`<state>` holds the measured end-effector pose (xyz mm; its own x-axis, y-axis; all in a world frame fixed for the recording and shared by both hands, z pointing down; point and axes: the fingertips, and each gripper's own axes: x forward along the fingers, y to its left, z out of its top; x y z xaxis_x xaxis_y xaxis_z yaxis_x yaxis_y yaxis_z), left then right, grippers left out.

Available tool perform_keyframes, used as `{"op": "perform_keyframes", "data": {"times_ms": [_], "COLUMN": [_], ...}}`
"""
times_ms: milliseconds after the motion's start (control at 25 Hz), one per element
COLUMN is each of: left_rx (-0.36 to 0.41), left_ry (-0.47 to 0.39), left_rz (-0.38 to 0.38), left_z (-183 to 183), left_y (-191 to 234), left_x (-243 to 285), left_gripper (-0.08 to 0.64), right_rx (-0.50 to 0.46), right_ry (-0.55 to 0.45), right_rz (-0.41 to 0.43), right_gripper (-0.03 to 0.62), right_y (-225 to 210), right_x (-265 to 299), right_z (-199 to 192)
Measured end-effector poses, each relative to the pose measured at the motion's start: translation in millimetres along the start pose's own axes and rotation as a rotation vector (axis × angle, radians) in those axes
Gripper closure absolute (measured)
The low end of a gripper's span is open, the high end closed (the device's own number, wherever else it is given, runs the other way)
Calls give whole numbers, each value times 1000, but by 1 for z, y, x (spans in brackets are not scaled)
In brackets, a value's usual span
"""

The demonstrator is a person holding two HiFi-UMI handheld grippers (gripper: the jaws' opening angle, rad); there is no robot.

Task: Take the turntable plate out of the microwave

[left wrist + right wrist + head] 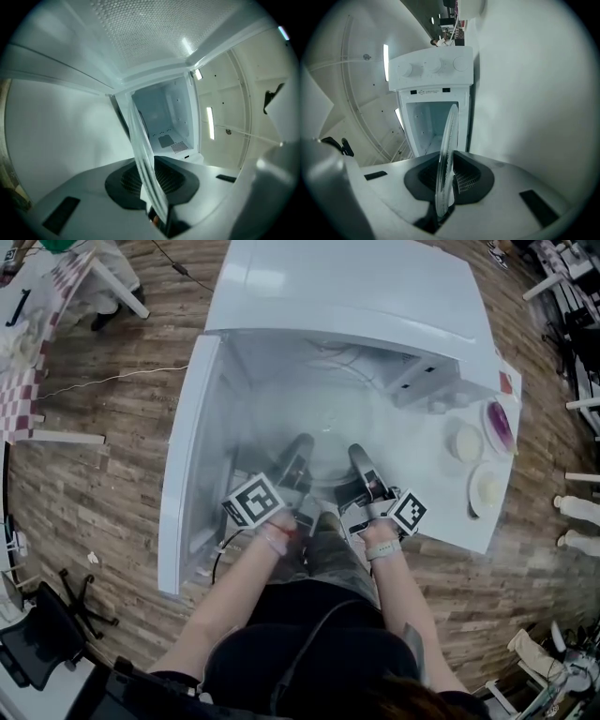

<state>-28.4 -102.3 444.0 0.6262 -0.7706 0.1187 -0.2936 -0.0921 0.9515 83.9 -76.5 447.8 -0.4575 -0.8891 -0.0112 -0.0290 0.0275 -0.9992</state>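
Left gripper [298,457] and right gripper [362,463] side by side, each clamped on the near rim of the turntable plate [328,439], which reaches ahead of them into the open microwave [309,362]. Best handling, I'd judge: draw both back together, level and even. The thin glass edge could slip.

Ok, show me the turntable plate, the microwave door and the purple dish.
turntable plate [446,140], right gripper view, its glass rim seen edge-on.
microwave door [185,479], head view, middle of the open panel.
purple dish [500,425], head view, its coloured centre.
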Motion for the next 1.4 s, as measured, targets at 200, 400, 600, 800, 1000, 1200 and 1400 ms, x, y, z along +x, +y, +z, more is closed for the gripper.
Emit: {"op": "perform_keyframes", "data": {"times_ms": [200, 400, 600, 800, 1000, 1200, 1400], "left_rx": [5, 14, 4, 2, 0, -4, -13], "left_ry": [-2, -3, -3, -3, -7, -2, 1], "left_rz": [-8, -11, -2, 2, 6, 15, 27], "left_z": [-9, -24, -43, -58, -69, -81, -94], "left_y": [-2, -7, -8, -10, -10, -8, -5], "left_x": [-6, -18, -34, -43, -50, -58, -66], "left_gripper": [497, 497, 497, 497, 497, 497, 497], "right_rx": [-5, 6, -4, 3, 0, 11, 13], "right_ry": [2, -2, 18, 19, 23, 20, 22], "right_rz": [12, 10, -2, -6, -8, -15, -28], "right_gripper": [552, 552, 552, 551, 551, 551, 551], "right_y": [3, 2, 1, 0, -2, -6, -12], "right_x": [-10, -30, -52, -69, -82, -96, -110], "right_z": [-2, -8, -14, -17, -18, -22, -26]}}
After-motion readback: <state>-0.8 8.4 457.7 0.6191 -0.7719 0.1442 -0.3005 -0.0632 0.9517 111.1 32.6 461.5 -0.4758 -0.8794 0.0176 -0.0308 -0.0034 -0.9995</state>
